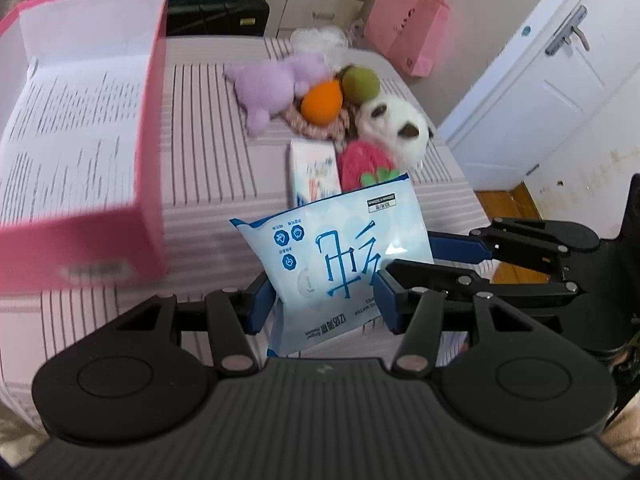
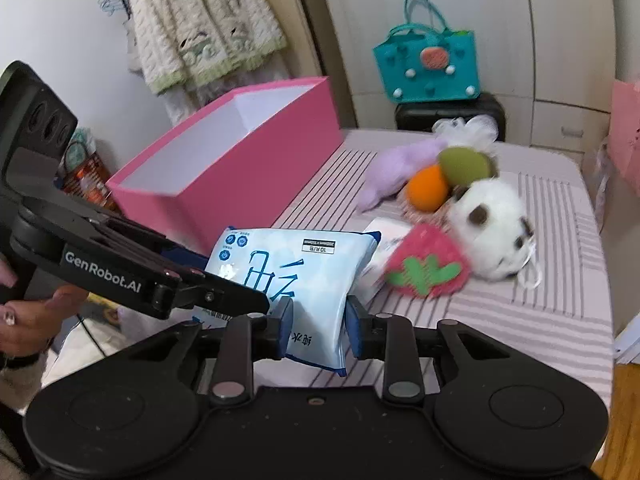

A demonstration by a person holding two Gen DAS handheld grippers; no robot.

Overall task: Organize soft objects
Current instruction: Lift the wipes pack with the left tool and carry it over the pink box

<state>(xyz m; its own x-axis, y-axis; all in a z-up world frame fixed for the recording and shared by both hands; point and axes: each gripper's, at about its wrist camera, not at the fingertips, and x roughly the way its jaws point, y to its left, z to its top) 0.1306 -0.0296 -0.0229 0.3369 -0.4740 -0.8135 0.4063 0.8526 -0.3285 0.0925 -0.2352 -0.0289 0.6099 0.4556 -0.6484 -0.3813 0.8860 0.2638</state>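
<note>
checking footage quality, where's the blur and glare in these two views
Left wrist view: the open pink cardboard box is smeared by motion blur, and the white plush toy with dark ears is soft. Right wrist view: the box looks sharper, the plush is blurred, and glare hits the glossy blue-and-white wipes packet. Both views bend straight edges.

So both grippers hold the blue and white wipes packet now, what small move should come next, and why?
Probably carry the blue and white wipes packet sideways toward the open pink cardboard box. The left gripper and right gripper both clamp it, it looks lifted off the striped bedcover, and the box beside it shows no contents from here.
</note>
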